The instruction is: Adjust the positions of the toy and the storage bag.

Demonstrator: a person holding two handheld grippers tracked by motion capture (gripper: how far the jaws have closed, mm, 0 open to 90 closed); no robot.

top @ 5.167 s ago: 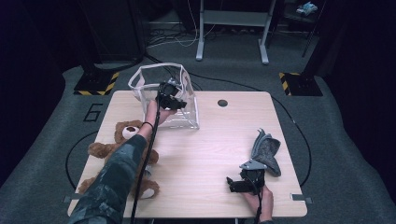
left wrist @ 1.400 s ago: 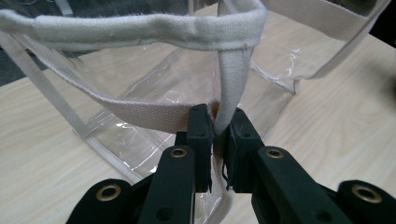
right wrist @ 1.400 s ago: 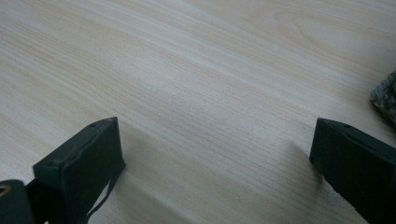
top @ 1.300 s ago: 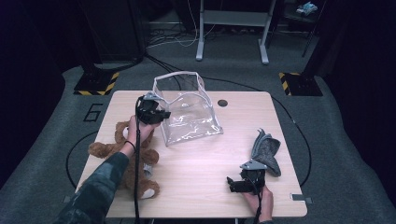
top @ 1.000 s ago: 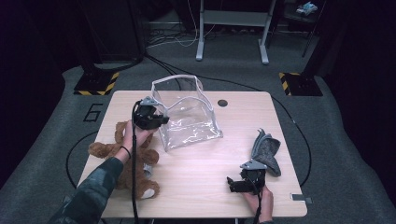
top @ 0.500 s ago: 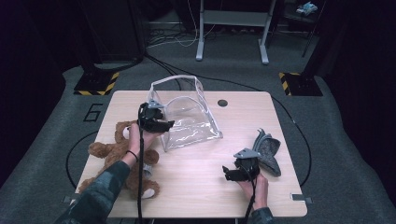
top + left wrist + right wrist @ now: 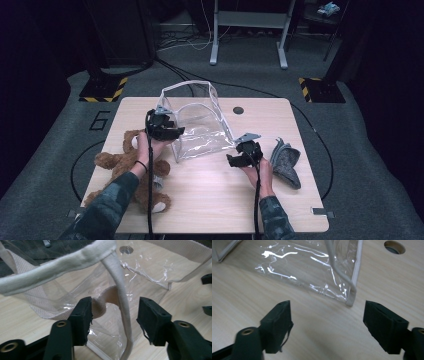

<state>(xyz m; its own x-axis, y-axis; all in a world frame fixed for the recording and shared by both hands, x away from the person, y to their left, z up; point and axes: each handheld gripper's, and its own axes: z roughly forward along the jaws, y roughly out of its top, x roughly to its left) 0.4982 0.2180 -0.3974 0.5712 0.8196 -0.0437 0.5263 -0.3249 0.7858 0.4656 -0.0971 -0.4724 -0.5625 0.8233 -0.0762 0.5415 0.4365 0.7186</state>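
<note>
Pale wood desk point(image 7: 210, 200) on grey carpet point(image 7: 360, 125), dark room. Clear bag point(image 7: 200, 125) sits centre-far; left gripper point(image 7: 112, 315) jaws closing, loosely around its strap. Right gripper point(image 7: 240, 159) jaws narrowing, empty, near bag.

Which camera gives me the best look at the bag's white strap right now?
The left gripper view: the white strap runs close-up between the open left tongs. The right gripper view shows a thin stretch through the clear bag; the high view, tiny trim.

Black hand-held gripper point(image 7: 172, 134) with grey three-cornered plate, trailing black cable, brass-ringed screw holes, dark camouflage sleeves, black wristband
</note>
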